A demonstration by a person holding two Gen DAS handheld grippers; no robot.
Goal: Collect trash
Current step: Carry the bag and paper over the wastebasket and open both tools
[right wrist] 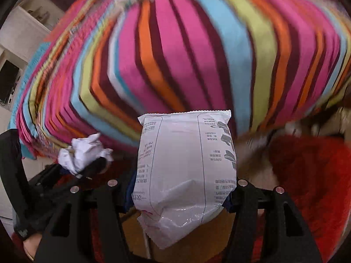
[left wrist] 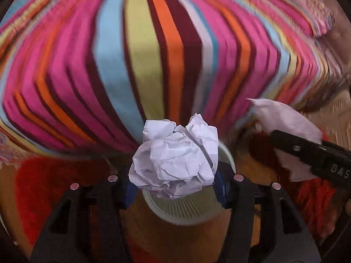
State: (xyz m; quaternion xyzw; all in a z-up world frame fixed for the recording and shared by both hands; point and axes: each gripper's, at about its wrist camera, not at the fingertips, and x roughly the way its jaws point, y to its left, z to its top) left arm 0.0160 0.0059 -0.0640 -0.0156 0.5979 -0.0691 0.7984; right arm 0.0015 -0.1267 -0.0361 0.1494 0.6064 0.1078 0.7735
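Observation:
My left gripper (left wrist: 175, 188) is shut on a crumpled white paper ball (left wrist: 175, 157). It holds the ball right above a pale ribbed trash bin (left wrist: 186, 210) that stands on the floor. My right gripper (right wrist: 178, 195) is shut on a white plastic wrapper with printed text (right wrist: 184, 175). The right gripper and its wrapper (left wrist: 285, 118) show at the right of the left wrist view. The left gripper and its paper ball (right wrist: 83, 151) show at the left of the right wrist view.
A bright striped cloth (left wrist: 153, 54) covers a table or bed ahead and hangs over its edge. A red shaggy rug (right wrist: 307, 175) lies below on an orange-brown floor (left wrist: 175, 241). White furniture (right wrist: 26, 28) stands at the far left.

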